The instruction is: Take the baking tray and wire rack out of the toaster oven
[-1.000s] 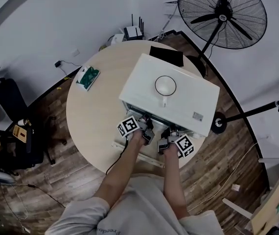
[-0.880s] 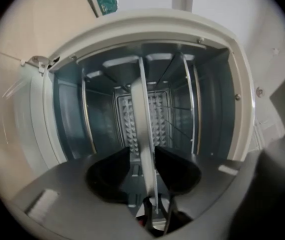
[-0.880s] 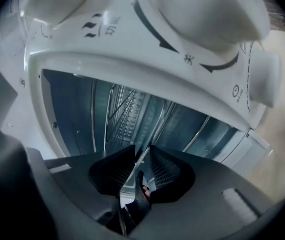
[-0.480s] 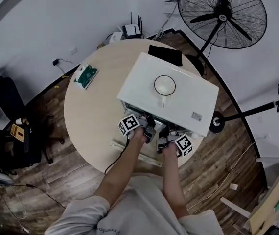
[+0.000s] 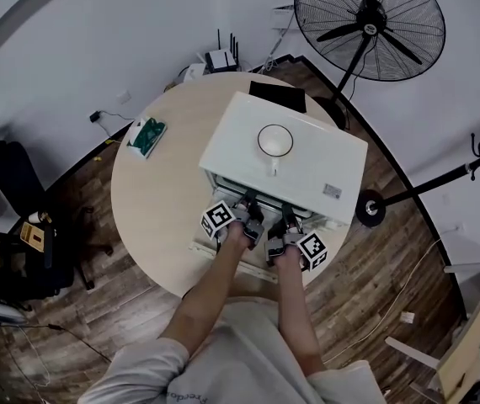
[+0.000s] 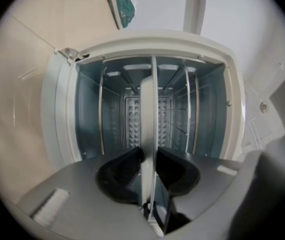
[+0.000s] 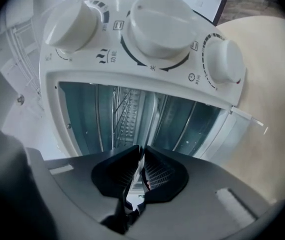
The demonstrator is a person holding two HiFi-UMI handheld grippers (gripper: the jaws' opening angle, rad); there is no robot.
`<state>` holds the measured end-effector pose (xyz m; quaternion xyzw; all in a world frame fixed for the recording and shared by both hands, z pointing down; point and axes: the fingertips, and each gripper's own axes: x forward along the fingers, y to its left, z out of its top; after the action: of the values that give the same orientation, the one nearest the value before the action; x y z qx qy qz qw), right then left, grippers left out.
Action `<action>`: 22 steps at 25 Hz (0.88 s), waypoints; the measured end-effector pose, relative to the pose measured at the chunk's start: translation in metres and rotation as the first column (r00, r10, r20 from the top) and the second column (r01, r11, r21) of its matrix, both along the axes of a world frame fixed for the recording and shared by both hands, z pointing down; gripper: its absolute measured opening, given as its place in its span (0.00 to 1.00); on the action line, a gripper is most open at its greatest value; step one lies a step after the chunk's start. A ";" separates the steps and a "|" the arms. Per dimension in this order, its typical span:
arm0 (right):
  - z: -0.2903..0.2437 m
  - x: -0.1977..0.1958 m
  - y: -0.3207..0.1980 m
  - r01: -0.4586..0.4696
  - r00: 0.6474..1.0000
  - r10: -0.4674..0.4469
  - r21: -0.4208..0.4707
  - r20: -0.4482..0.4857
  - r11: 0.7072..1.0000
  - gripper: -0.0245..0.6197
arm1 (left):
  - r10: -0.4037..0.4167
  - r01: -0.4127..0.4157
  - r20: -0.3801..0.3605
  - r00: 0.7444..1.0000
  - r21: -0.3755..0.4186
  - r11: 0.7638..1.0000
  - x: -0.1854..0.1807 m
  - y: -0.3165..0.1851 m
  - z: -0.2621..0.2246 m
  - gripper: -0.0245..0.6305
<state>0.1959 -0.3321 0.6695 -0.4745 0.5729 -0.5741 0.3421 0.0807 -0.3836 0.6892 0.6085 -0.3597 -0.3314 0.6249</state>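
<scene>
Nothing is out yet. The round table [image 5: 152, 200] carries the white toaster oven [image 5: 286, 162], and its door [image 5: 210, 251] hangs open toward me, so the opening step looks done. Both things I am after are still inside. I judge I am at the very start of the pull: the grip is made, the draw is not. After that the tray has to slide clear and be set down, and the rack has to follow, so most of the task is left.

The baking tray [image 6: 146, 109] sits deep in the cavity on its side rails, with only its front edge reaching the mouth. I see it edge-on, a pale, flat, thin band running straight back toward the rear wall, with no dent or tilt that I can see. The wire rack [image 7: 124, 111] is in there too, a grid of thin bright rods. As I read the turned views, it rides one level above the tray, close to it but apart.

My left gripper [image 6: 148, 159] has just been closing, and its jaws now stand narrow with the tray's front edge pinched between the pads. My right gripper [image 7: 141, 156] has its jaws almost together on a thin pale strip. I take this for the same front edge, further along toward the knobs [image 7: 157, 21].
</scene>
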 end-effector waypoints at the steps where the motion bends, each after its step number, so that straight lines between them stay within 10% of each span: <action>1: 0.000 -0.001 0.002 0.004 1.000 -0.004 0.001 0.004 1.000 0.09 | -0.004 0.004 -0.003 1.000 -0.002 1.000 -0.001 0.002 0.001 0.26; 22: -0.001 -0.016 0.057 0.043 0.999 -0.043 0.007 0.020 0.999 0.09 | 0.012 -0.013 -0.018 1.000 -0.053 0.998 0.004 0.043 0.006 0.22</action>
<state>0.1795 -0.2751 0.6682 -0.4549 0.5814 -0.5843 0.3370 0.0843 -0.3404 0.6954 0.5909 -0.3588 -0.3231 0.6463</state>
